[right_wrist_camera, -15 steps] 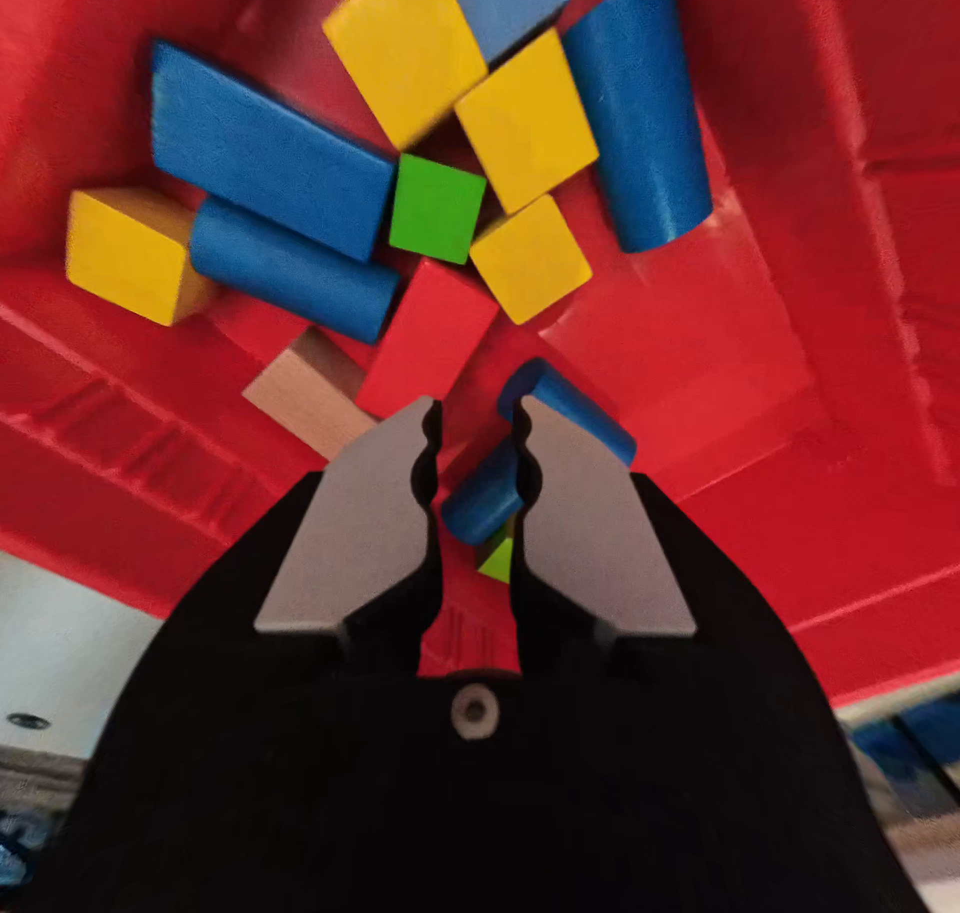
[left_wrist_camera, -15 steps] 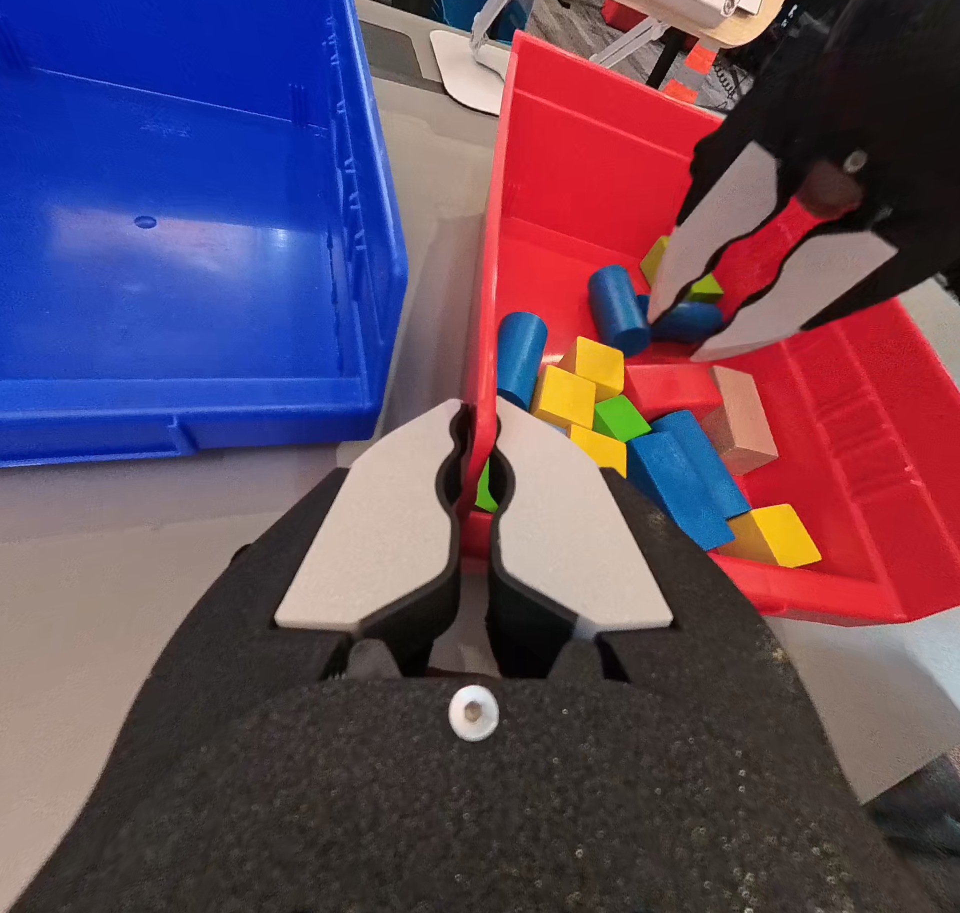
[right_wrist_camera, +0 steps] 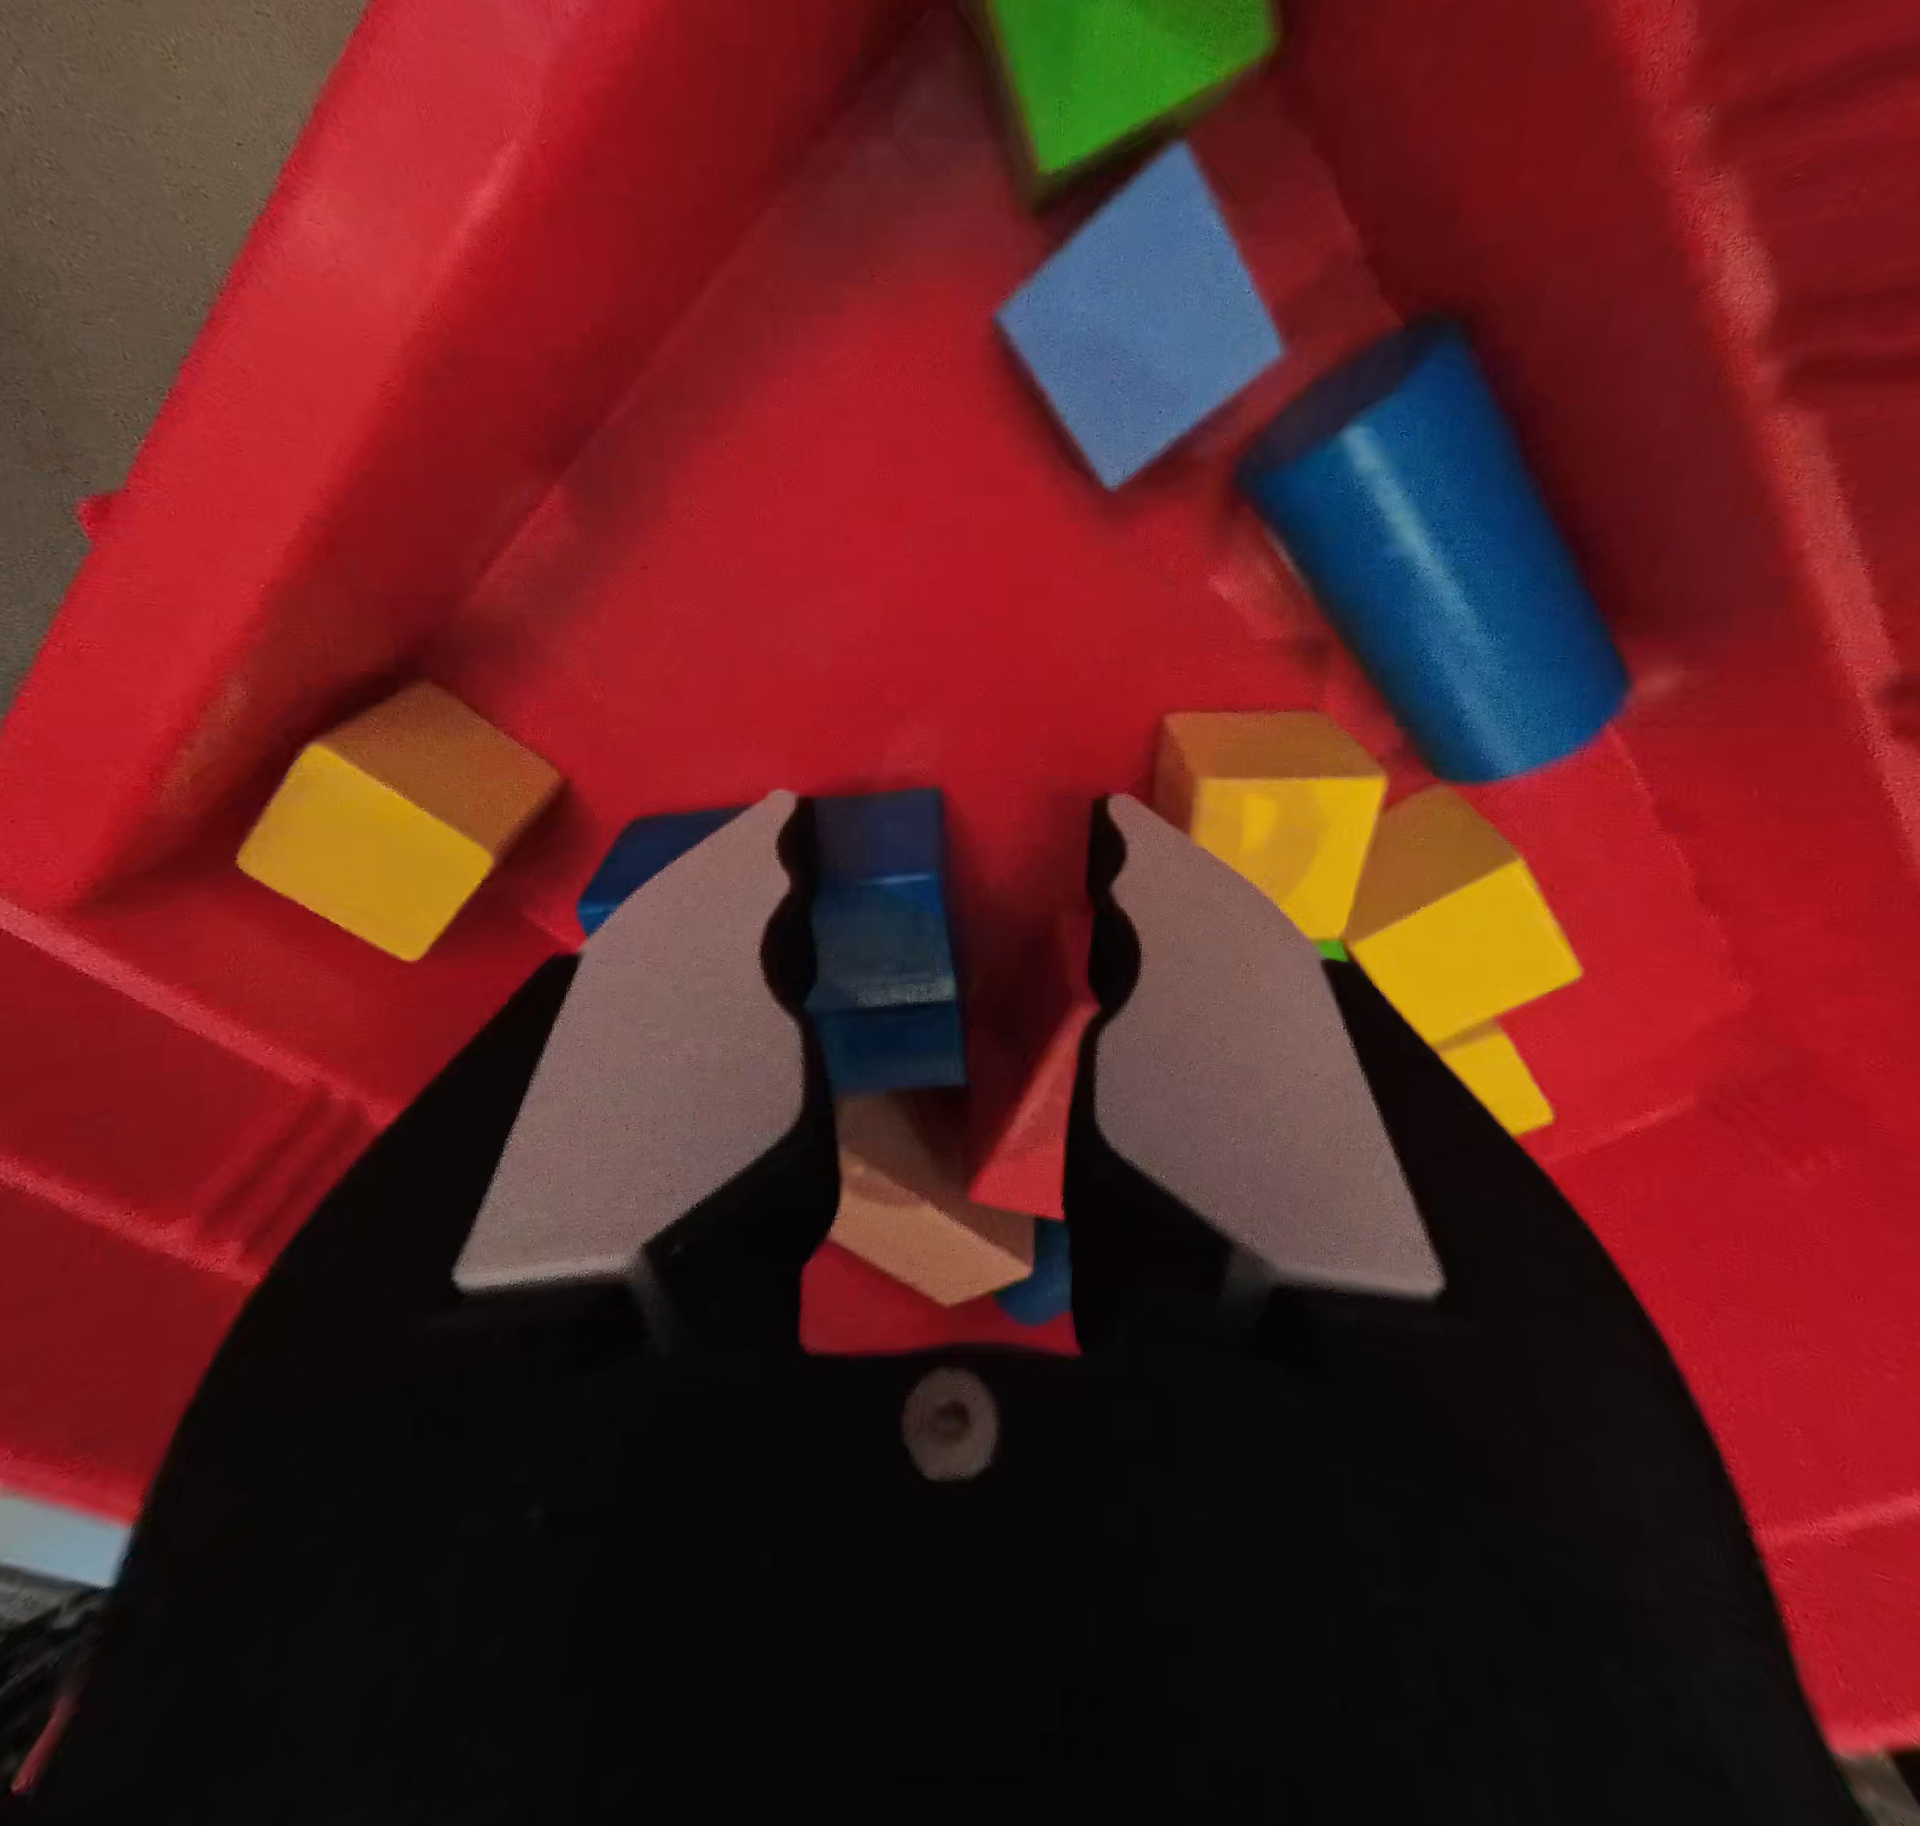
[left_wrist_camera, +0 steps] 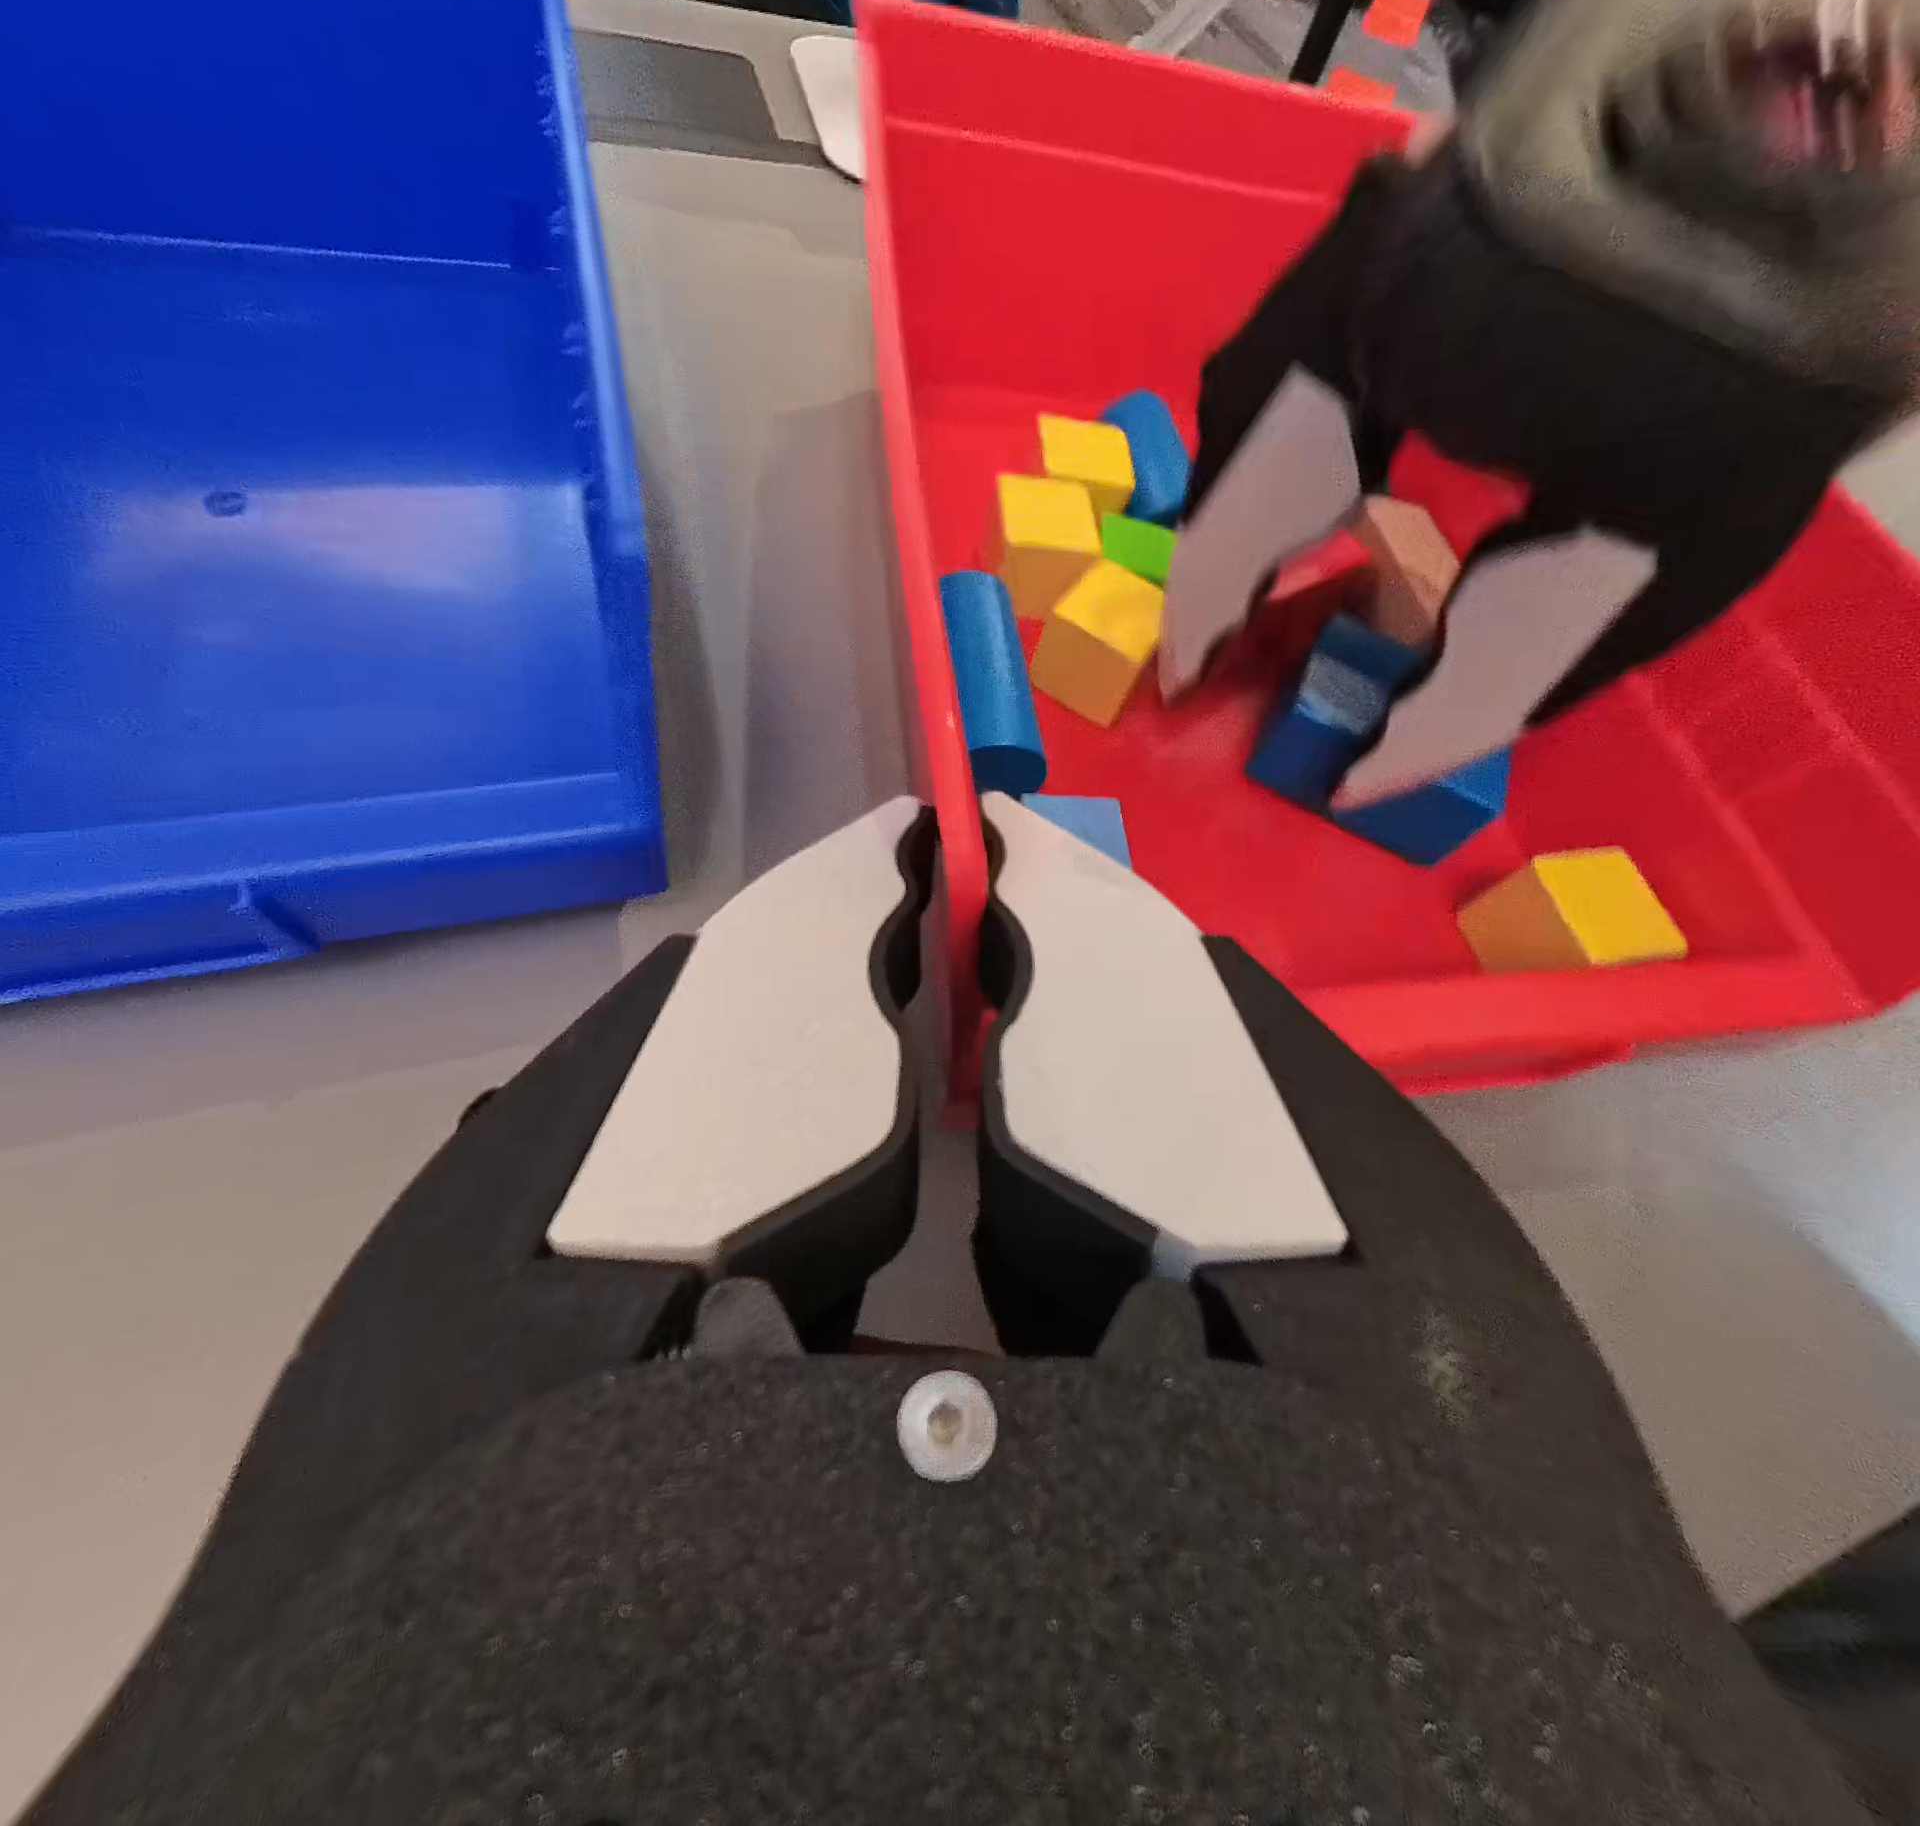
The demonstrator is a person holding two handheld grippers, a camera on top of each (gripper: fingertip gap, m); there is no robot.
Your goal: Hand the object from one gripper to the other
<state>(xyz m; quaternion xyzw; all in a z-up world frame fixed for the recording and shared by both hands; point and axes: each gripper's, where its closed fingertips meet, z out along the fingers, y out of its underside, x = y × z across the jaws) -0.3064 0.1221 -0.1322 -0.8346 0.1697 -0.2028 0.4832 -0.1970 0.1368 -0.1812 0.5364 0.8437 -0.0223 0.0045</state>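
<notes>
Now the dark blue rectangular block (right_wrist_camera: 886,935) stands between the right gripper (right_wrist_camera: 943,831) fingers.

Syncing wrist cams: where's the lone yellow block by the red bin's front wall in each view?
Left wrist view: lower right, lone yellow block near the red bin's front wall.
Right wrist view: left of centre, beside the wall.
Shared landmark: blue cylinder, upper right in the right wrist view.

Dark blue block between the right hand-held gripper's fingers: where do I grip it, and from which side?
Grip the dark blue block across its two long flat side faces, coming straight down from above. It lies lengthwise between the open right hand-held gripper, hard by one finger. The tan block and red block crowd its near end, so probably close at mid-length.
</notes>
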